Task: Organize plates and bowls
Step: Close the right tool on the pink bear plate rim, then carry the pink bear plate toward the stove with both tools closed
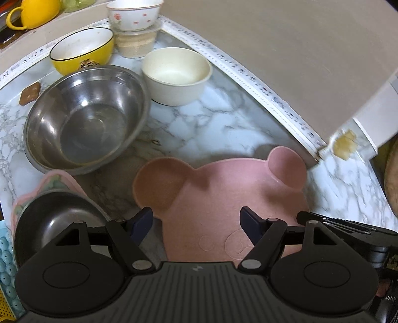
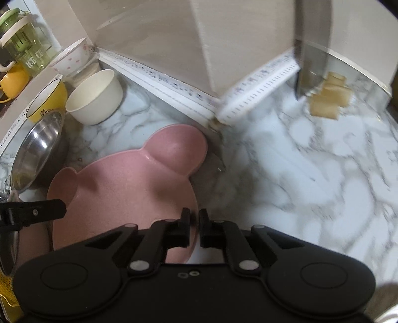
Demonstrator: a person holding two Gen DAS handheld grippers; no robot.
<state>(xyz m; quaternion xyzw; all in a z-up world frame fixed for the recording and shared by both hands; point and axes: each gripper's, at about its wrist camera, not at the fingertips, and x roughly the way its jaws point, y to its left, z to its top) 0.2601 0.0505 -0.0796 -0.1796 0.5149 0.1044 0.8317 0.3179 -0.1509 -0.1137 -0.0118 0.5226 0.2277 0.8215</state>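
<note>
Far left, a small steel bowl point(image 1: 49, 221) sits on a pink mat point(image 1: 64, 179) near the counter point(image 1: 223, 124) edge. Behind it: big steel bowl point(image 1: 84, 119), w/ a yellow bowl point(image 1: 82, 49) further back. A cream bowl point(image 1: 176, 74) stands just right of the big steel one; a floral bowl point(image 1: 134, 13) is perched on a lidded container point(image 1: 135, 42) in the back corner.

Center: pink bear-shaped plate point(image 1: 223, 193), ears toward the wall. L gripper point(image 1: 196, 223) hovers over the plate's near part, fingers spread wide, nothing between them. R gripper point(image 2: 194, 227) is at the plate's right rim, fingers pinched nearly together on the edge. Can't tell if the plate is lifted or flat.

Far right: pale yellowish blocks point(image 2: 328, 97) on the marble by the wall.
</note>
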